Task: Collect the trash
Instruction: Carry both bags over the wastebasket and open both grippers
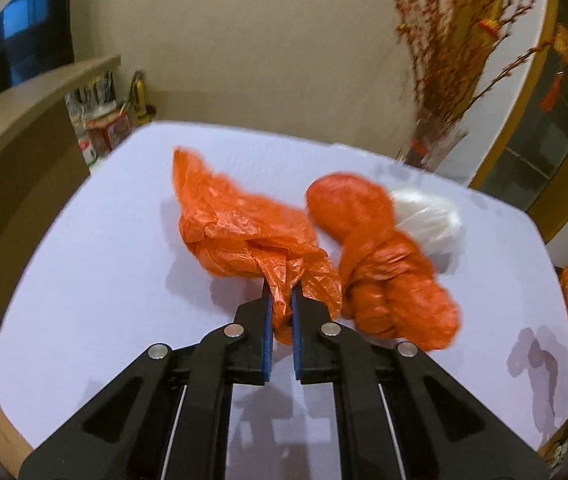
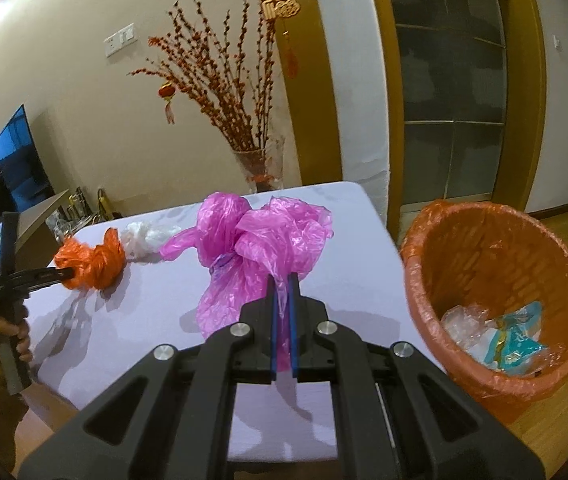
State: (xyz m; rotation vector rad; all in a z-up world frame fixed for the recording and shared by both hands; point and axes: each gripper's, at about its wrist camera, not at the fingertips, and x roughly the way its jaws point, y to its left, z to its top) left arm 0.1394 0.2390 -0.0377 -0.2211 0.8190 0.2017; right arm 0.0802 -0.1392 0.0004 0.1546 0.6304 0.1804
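My left gripper (image 1: 281, 294) is shut on a crumpled orange plastic bag (image 1: 239, 232) lying on the white table (image 1: 103, 280). A second, knotted orange bag (image 1: 388, 272) lies just right of it, with a white bag (image 1: 428, 220) behind. My right gripper (image 2: 283, 286) is shut on a pink plastic bag (image 2: 259, 240) on the same table (image 2: 364, 280). In the right wrist view the left gripper (image 2: 65, 274) shows at the far left against the orange bags (image 2: 91, 260), beside the white bag (image 2: 143, 238).
A bin lined with an orange bag (image 2: 496, 280) stands on the floor right of the table and holds clear and blue wrappers (image 2: 500, 336). A glass vase with red branches (image 2: 259, 164) stands behind the table. A TV (image 2: 15, 164) and shelf are at left.
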